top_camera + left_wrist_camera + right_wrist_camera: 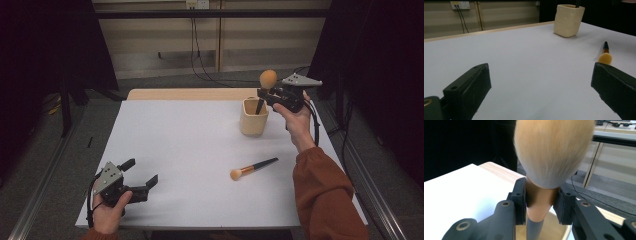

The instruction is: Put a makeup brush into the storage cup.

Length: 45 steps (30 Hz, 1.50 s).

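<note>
Right claw [541, 205] clamped on brush [551, 152] collar, handle inside cup [564, 233], white table [456, 192]

We see a white table [190, 150] with a strip of pale wood along its far edge, and on it a cream cup [253, 119] standing upright toward the far right, with a black-handled brush [252, 167] lying flat, well apart, nearer the front edge.
</note>
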Tool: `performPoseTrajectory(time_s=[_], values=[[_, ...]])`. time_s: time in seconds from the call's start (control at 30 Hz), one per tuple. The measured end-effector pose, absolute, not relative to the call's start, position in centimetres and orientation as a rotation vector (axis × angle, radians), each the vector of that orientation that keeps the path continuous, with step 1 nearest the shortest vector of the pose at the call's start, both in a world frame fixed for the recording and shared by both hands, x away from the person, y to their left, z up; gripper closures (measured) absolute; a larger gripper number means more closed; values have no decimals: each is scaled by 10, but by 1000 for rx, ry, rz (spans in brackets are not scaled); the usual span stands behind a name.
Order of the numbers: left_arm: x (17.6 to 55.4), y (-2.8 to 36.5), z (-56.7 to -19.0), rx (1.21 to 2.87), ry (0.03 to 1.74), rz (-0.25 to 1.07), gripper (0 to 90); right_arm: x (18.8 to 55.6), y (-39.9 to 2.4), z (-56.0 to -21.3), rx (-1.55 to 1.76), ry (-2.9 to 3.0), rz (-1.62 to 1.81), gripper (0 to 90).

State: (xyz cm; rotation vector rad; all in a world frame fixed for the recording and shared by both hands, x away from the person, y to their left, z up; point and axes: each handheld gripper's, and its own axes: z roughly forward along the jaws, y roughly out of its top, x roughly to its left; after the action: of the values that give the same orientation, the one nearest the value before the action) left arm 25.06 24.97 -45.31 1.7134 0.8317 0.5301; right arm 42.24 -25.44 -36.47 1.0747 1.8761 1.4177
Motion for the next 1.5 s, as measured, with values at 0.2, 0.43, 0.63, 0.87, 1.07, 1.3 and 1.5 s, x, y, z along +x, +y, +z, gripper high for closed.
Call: performPoseTrajectory(time_s=[0.2, 0.43, 0.63, 0.87, 1.07, 1.3, 1.5], values=[[251, 248, -453, 1713, 830, 529, 25, 425, -251, -374, 1096, 1885, 1418, 659], [251, 249, -453, 1700, 831, 535, 25, 429, -248, -381, 1105, 1895, 1422, 658], [251, 249, -452, 1711, 827, 548, 25, 428, -248, -387, 1117, 1902, 1411, 658], [252, 250, -452, 1716, 827, 555, 26, 429, -253, -397, 1141, 1894, 1415, 658], [251, 249, -452, 1715, 826, 555, 25, 431, -251, -403, 1155, 1906, 1397, 658], [251, 250, -452, 1714, 827, 554, 25, 435, -253, -407, 1167, 1921, 1377, 657], [250, 249, -452, 1718, 825, 556, 25, 434, -251, -414, 1171, 1937, 1368, 657]])
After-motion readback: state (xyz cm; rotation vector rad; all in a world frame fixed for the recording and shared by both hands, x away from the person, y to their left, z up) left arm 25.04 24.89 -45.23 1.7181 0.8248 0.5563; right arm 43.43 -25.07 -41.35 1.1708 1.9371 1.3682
